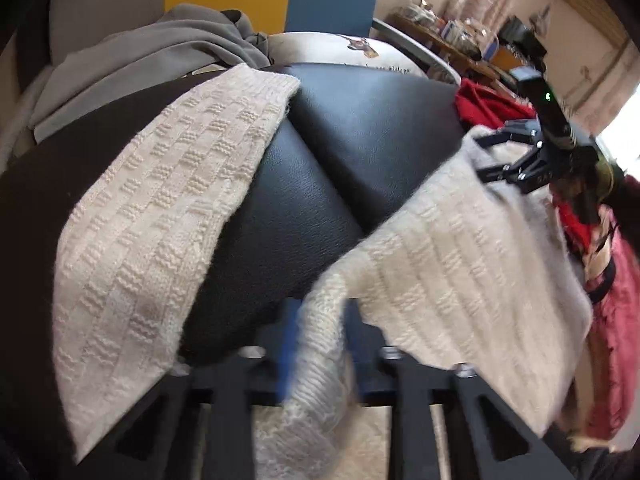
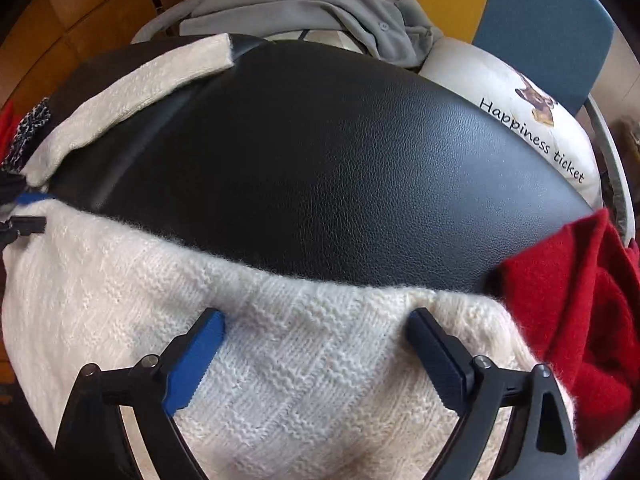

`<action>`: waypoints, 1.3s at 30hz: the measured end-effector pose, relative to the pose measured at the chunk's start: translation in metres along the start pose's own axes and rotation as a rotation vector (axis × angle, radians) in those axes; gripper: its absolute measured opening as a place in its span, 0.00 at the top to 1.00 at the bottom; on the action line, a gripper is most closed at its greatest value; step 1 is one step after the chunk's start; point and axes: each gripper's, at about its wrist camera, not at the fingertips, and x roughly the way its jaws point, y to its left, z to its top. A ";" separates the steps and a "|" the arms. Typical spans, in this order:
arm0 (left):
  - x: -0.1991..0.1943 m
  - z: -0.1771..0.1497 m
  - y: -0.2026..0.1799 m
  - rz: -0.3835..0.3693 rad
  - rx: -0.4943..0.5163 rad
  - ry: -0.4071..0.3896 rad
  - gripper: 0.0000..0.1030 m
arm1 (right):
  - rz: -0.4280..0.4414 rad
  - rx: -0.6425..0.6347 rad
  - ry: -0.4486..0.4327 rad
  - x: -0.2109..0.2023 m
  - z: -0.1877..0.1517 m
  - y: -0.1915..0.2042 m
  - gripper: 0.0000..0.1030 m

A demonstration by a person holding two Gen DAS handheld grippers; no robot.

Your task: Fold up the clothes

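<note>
Right wrist view, lower half: filled with the cream knit sweater [image 2: 120, 280] draped over the near edge of the black leather cushion [image 2: 320, 160], under the released, wide-spread claw of the right gripper [image 2: 316, 332], pinching nothing. Left wrist view, bottom centre: seemingly clenched on a bunched fold of that knit, judging the left gripper [image 1: 320, 340] through heavy blur, with one sleeve [image 1: 160, 220] stretched toward the upper left. Judged unfinished, sprawled rather than squared up, with the red garment [image 2: 580, 300] and grey garment [image 2: 300, 8] heaped besides; cut off at both lower edges, hem and second sleeve.
</note>
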 end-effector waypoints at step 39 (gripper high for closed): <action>-0.004 -0.015 -0.137 -0.171 0.371 0.061 0.12 | 0.183 0.188 -0.548 -0.085 -0.305 0.147 0.73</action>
